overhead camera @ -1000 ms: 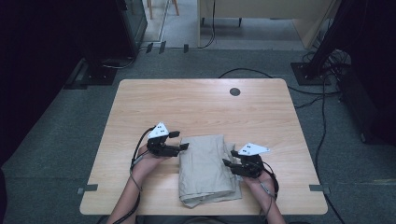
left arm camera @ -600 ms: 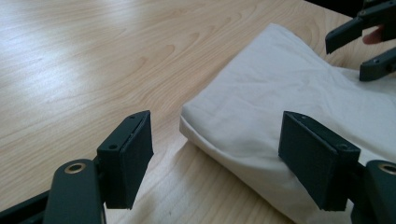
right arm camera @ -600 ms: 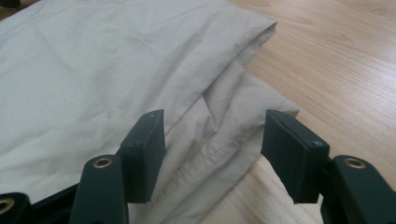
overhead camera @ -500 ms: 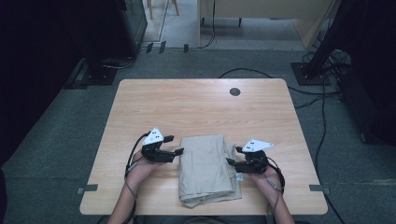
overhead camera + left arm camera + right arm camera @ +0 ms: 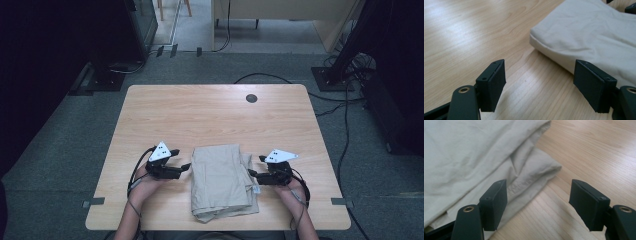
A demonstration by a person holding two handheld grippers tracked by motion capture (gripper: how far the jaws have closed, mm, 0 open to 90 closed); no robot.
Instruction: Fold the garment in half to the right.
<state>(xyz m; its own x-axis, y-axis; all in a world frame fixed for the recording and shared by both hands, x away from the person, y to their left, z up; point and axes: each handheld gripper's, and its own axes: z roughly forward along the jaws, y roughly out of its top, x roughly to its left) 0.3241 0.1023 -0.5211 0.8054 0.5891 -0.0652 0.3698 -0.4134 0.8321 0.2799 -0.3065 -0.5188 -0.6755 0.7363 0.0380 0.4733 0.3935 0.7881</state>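
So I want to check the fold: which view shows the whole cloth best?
The high view: the folded beige cloth lies whole on the table, every edge visible between the two grippers. The left gripper view shows one rounded folded edge; the right gripper view shows loose layered edges at a corner.

table: light wood table [image 5: 200,120], round dark grommet [image 5: 251,98] near far edge
floor: grey carpet [image 5: 60,165], black cables [image 5: 345,120] at right
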